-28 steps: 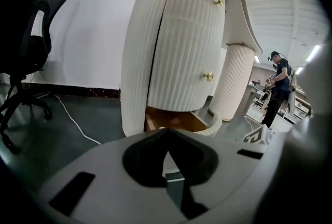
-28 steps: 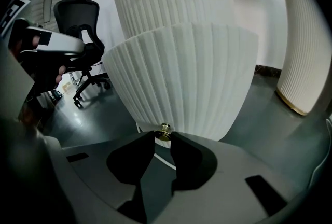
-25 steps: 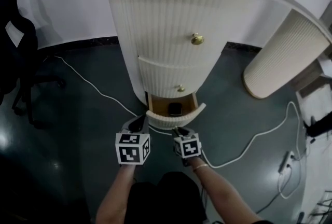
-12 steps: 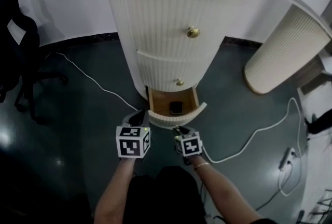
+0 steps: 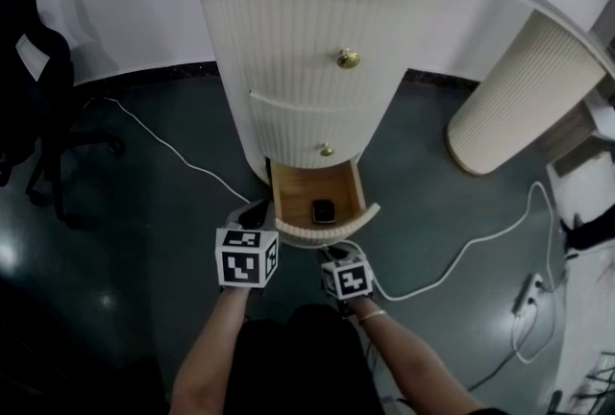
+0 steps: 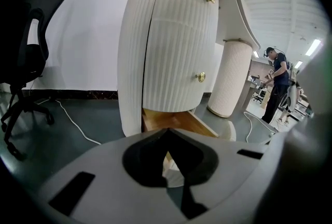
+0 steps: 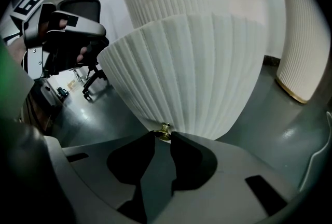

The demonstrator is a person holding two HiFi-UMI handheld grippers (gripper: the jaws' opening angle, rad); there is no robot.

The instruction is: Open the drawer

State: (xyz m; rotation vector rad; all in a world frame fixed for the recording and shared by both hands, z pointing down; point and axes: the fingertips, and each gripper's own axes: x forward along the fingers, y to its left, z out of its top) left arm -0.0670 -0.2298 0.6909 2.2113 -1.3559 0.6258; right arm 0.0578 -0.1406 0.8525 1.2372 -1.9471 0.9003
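Observation:
A white fluted cabinet (image 5: 307, 38) has its bottom drawer (image 5: 288, 202) pulled out toward me, with wooden inside walls and a small dark object (image 5: 324, 210) lying in it. My right gripper (image 5: 332, 252) is at the drawer's curved front (image 7: 192, 72), shut on its small brass knob (image 7: 165, 128), which sits between the jaw tips. My left gripper (image 5: 255, 213) hovers just left of the drawer front, shut and holding nothing. In the left gripper view the jaw tips of the left gripper (image 6: 167, 132) meet, and the drawer's wooden side (image 6: 179, 125) shows beyond. Two upper drawers stay closed.
An office chair (image 5: 34, 86) stands at the left. White cables (image 5: 173, 149) run over the dark floor, with a power strip (image 5: 530, 300) at the right. A fluted column leg (image 5: 519, 101) stands right of the cabinet. A person (image 6: 275, 83) stands far off.
The bottom drawer has slid further out toward me, drawn by the right gripper on its knob. More of the wooden inside and the dark object now show. The left gripper has hardly moved.

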